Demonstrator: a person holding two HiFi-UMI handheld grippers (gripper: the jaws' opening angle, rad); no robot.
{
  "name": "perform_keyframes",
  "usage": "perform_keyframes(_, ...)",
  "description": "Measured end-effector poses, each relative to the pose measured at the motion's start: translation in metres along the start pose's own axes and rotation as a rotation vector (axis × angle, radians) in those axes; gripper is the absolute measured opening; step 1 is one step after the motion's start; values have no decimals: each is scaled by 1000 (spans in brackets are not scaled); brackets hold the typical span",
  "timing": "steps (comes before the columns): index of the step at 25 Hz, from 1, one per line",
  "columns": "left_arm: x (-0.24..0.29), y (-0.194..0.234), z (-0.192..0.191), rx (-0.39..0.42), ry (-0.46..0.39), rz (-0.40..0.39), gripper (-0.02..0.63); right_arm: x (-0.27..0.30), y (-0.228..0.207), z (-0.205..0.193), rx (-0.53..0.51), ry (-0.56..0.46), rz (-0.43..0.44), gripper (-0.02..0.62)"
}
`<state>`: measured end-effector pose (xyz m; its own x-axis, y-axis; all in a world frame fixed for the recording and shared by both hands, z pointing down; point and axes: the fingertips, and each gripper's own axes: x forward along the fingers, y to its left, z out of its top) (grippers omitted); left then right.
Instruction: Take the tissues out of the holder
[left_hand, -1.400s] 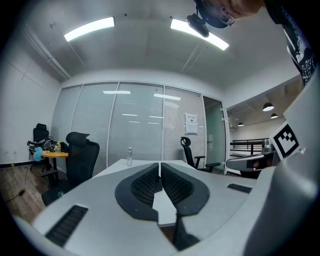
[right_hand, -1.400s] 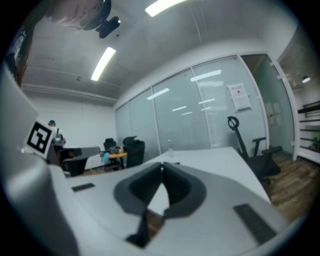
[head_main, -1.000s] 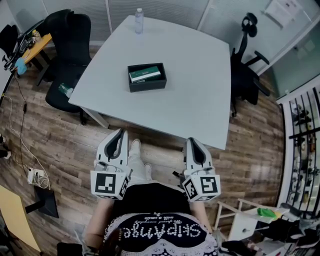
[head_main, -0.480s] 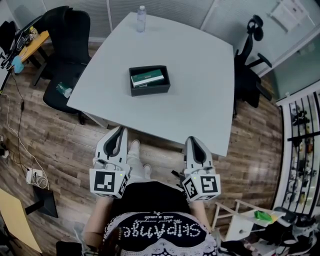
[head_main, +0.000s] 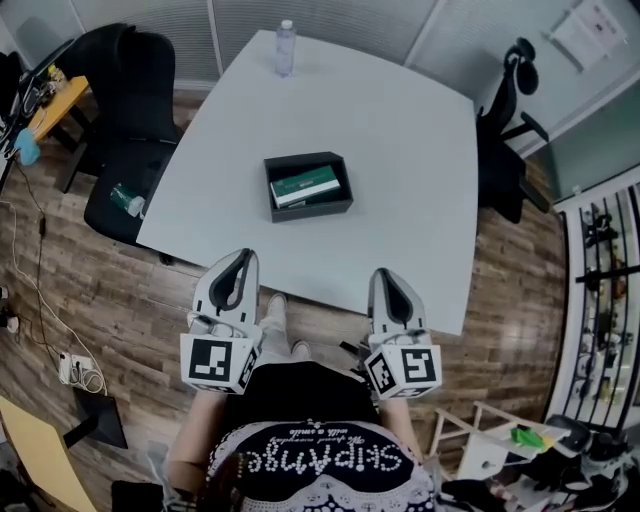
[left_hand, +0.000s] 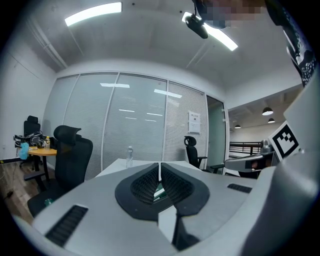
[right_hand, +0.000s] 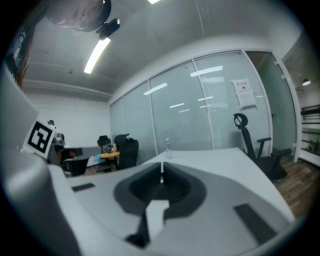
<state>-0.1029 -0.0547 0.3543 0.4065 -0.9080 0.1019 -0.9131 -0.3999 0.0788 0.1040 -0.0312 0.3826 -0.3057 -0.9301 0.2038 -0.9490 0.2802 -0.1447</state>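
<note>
A black rectangular holder (head_main: 308, 186) sits near the middle of the white table (head_main: 400, 150); a green-and-white tissue pack (head_main: 306, 186) lies inside it. My left gripper (head_main: 241, 262) hangs at the table's near edge, well short of the holder, its jaws shut with nothing between them. My right gripper (head_main: 385, 280) hangs beside it to the right, also at the near edge, shut and empty. Through the left gripper view a sliver of the green pack (left_hand: 159, 191) shows behind the closed jaws.
A clear water bottle (head_main: 286, 47) stands at the table's far edge. Black office chairs stand at the left (head_main: 125, 110) and the right (head_main: 505, 130) of the table. A wooden desk (head_main: 45, 100) is at far left, with cables on the wood floor (head_main: 60, 300).
The view has shifted so the table and holder sit lower and closer in the frame. Both grippers now reach the table's near edge; their jaws stayed shut.
</note>
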Motion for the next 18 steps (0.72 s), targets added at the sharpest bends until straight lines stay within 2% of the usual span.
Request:
perform_keyframes(8, 37, 37, 5, -5, 9, -54, 41, 48, 15, 11, -8, 6, -19, 35)
perform_keyframes(18, 65, 71, -5, -30, 55, -105, 41, 79, 25, 11, -2, 20, -75, 35)
